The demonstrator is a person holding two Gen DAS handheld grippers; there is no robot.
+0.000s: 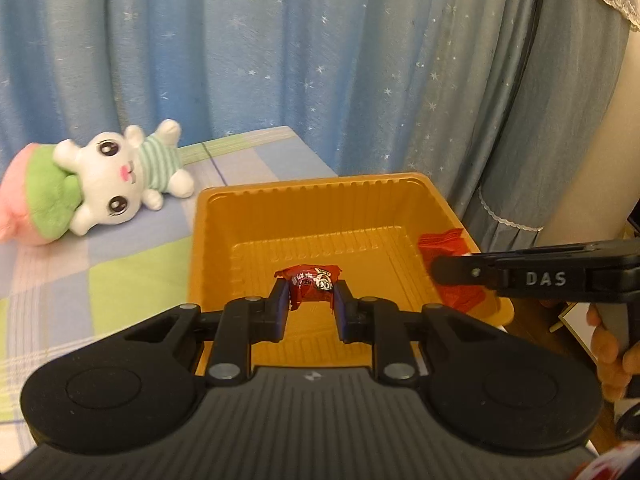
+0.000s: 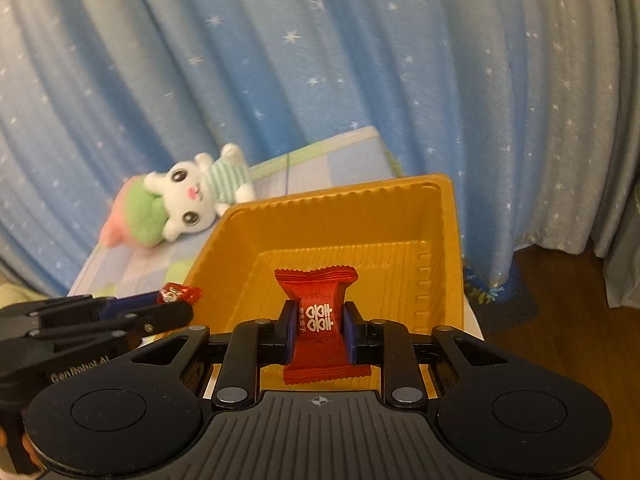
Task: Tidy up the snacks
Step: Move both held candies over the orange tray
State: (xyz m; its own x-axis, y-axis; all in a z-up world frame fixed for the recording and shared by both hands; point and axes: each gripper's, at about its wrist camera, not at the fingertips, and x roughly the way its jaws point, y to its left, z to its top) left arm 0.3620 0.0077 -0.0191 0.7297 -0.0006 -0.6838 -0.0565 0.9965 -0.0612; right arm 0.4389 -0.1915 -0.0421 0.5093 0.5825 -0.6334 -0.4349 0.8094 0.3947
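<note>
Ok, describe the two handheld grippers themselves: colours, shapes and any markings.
Both are matte black plastic. The left gripper and the right gripper each have a ribbed grey-black body, two round discs at the sides, silver rivets on hinged linkage arms, and blue pads inside the fingers. Seen side-on, the right one reads "DAS" and the left "GenRobot.AI" in white. No cables or sleeves show; only bare fingers are visible.

Likely home bedroom: plush toy (image 1: 108,184) on checked bedsheet (image 1: 132,256), starry curtains (image 1: 320,60).
</note>
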